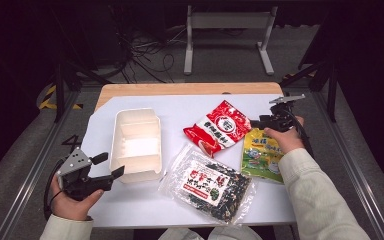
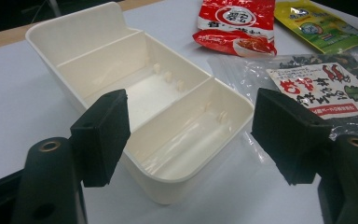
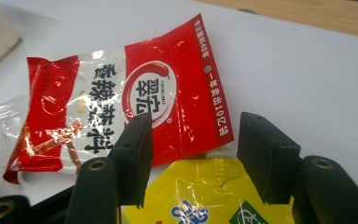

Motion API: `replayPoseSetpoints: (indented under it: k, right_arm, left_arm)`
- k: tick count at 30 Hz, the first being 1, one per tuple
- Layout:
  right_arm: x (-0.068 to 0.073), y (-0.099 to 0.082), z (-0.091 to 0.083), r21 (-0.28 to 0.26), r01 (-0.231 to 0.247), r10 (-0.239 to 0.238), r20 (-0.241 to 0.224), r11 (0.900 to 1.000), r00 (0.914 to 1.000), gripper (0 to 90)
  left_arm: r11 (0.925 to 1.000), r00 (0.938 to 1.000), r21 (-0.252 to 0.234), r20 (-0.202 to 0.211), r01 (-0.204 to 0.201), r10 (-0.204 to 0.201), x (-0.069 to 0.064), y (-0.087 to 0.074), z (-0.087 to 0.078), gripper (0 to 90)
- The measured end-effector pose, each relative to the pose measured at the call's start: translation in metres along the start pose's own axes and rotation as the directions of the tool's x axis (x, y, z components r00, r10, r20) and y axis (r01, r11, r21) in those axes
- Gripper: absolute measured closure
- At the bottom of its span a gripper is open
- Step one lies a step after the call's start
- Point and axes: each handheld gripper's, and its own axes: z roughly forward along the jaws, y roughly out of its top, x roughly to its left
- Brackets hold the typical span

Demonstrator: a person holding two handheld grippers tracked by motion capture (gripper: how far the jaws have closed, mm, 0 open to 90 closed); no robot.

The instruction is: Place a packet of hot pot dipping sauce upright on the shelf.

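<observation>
**Empty tray, three packets waiting**

High view: the white tray (image 1: 136, 145) sat empty; the red packet (image 1: 217, 126), yellow packet (image 1: 261, 154) and clear seaweed bag (image 1: 207, 182) lay beside it, so apparently nothing was packed.

Left gripper view: the left gripper (image 2: 191, 135) gaped wide before the tray, holding nothing.

Right gripper view: the right gripper (image 3: 193, 149) spread open above the red packet's corner, gripping nothing.

On the red packet (image 3: 121, 107) you can read a round red logo with the Chinese characters 翠宏 and small Latin letters beneath them, too fine to make out. Beside the logo, large black characters run along the white panel; they read roughly 香辣蘸料. Along the packet's edge a white line of print includes the number 10 and, nearer the corner, 40. The clear seaweed bag (image 2: 317, 88) carries a white label with big red characters you cannot read for certain. The yellow packet (image 1: 261, 152) shows blue characters, too blurred to read.
</observation>
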Motion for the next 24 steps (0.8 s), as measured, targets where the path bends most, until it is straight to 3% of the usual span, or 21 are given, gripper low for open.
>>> replayPoseSetpoints:
  k: [10,15,19,24]
  right_arm:
    - [-0.014,-0.002,0.027,0.067,-0.063,0.062,0.011,0.9957,0.9980,40.5]
    - [-0.019,-0.003,0.037,0.066,-0.106,0.108,-0.024,0.9922,0.9939,41.6]
    - [-0.016,-0.002,0.041,0.071,-0.097,0.101,-0.050,0.9928,0.9937,45.6]
    - [-0.013,-0.001,0.042,0.062,-0.119,0.124,-0.096,0.9910,0.9876,50.3]
  left_arm:
    - [0.9999,0.9998,0.011,-0.015,0.008,-0.008,-0.001,-0.008,-0.006,28.1]
    - [0.9999,0.9997,0.012,-0.023,0.012,-0.012,-0.001,-0.011,-0.008,27.8]
    - [0.9998,0.9995,0.012,-0.026,0.017,-0.017,-0.001,-0.012,-0.009,27.8]
    - [0.9997,0.9995,0.014,-0.026,0.018,-0.018,-0.001,-0.012,-0.009,27.7]
